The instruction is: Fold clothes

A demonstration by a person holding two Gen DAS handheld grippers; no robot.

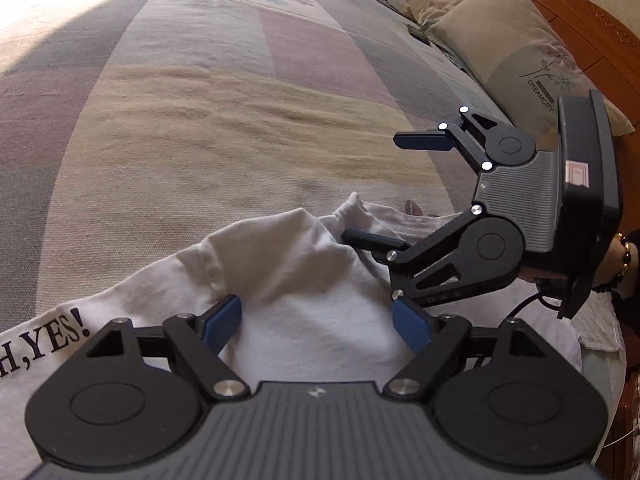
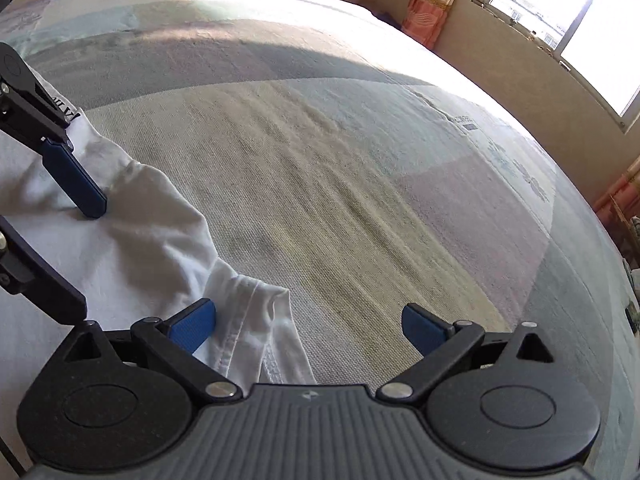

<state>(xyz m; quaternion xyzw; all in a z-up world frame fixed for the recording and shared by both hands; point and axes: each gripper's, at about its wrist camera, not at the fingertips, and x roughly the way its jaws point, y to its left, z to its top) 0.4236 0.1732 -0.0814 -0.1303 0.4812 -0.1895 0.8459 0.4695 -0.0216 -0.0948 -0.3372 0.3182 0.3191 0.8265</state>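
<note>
The white T-shirt [image 1: 304, 280] lay crumpled at the near edge of the bed, on the patchwork bedspread [image 1: 200, 128]. The left gripper [image 1: 316, 322] hung just above its cloth, blue pads wide apart with nothing pinched between them. The right gripper [image 2: 308, 330] also stood spread open, one pad by the shirt's hemmed edge, the other over bare bedspread. Only the left wrist view showed the black lettering on the shirt, the pillows [image 1: 516, 52] and the carved wooden headboard [image 1: 580, 20]; only the right wrist view showed the window [image 2: 568, 20] and pink curtain [image 2: 432, 12]. Beyond the shirt the bedspread ran wide and flat to its far edge
</note>
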